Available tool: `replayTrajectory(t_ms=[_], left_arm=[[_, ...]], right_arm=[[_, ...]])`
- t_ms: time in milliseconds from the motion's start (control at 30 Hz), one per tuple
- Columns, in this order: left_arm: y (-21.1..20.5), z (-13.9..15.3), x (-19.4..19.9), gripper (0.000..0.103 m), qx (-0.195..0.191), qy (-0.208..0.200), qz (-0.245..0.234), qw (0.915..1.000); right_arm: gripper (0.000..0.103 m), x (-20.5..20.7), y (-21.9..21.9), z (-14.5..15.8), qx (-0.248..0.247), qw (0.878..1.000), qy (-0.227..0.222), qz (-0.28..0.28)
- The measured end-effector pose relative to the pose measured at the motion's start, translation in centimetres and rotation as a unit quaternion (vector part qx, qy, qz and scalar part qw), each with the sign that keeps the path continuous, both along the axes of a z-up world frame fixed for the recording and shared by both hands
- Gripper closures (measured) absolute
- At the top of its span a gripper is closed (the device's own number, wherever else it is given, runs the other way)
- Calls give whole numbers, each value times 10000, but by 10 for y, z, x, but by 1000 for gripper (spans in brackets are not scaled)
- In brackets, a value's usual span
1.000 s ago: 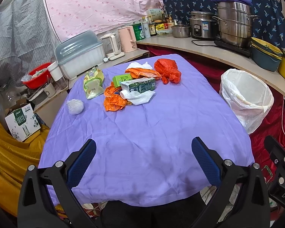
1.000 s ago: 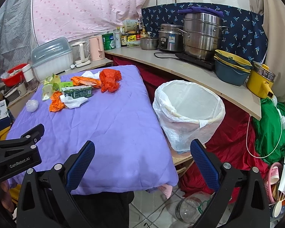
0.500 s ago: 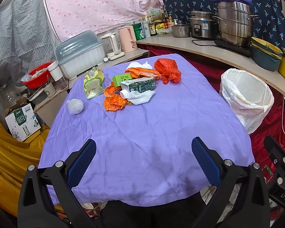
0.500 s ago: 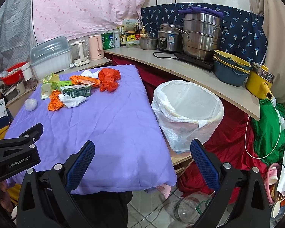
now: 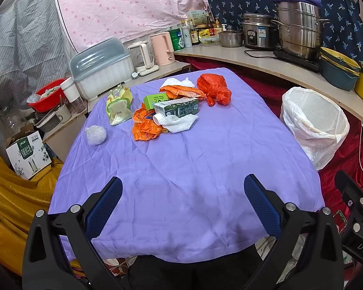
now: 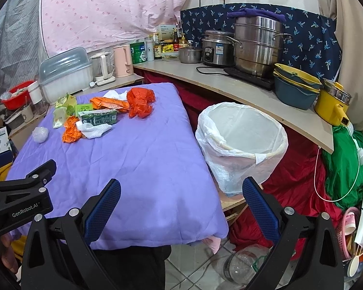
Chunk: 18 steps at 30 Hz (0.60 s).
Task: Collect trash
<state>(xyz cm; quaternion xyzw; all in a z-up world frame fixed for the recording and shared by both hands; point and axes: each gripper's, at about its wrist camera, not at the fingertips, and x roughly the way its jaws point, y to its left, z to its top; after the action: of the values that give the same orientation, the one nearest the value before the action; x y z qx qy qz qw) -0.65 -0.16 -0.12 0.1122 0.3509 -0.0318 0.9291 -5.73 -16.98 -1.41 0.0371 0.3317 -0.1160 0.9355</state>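
I hold my left hand-held gripper (image 5: pixel 182 207) low over the near edge of the table (image 5: pixel 181 169), its blue fingers spread wide with nothing between them, and my right hand-held gripper (image 6: pixel 181 209) hangs just beside it at the table's near right corner, equally spread and empty. All the trash lies well ahead of both, at the far end of the purple cloth. Farthest to my left sits a crumpled clear plastic ball (image 5: pixel 95 134), alone and apart from the rest. Next comes a yellow-green snack pouch (image 5: pixel 118 107), lying flat. Right of it is the main heap: an orange wrapper (image 5: pixel 145 128) touching a white paper towel (image 5: pixel 179 124), with a dark green carton (image 5: pixel 176 107) resting on the towel and a small green box (image 5: pixel 155 99) just behind. Beyond those lie a second orange wrapper (image 5: pixel 181 90) and a white tissue (image 5: pixel 177 82), and at the right end a red plastic bag (image 5: pixel 214 89). Off the table to my right stands the lined bin (image 6: pixel 242 140), mouth open and, as far as I can see, empty. Nothing is collected yet, I judge. To do this well, I would send the right gripper forward for the red bag, nearest the bin, pinching a bunched fold rather than a loose edge so it does not slip, while the left takes the lone ball.
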Motion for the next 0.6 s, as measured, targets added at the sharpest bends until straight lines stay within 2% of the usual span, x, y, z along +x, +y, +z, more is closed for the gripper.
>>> replayTrajectory(t_ms=[600], left_arm=[[3, -3, 1, 7, -10, 9, 7, 10000]], right_arm=[[7, 3, 0, 1, 7, 10000, -13, 9]])
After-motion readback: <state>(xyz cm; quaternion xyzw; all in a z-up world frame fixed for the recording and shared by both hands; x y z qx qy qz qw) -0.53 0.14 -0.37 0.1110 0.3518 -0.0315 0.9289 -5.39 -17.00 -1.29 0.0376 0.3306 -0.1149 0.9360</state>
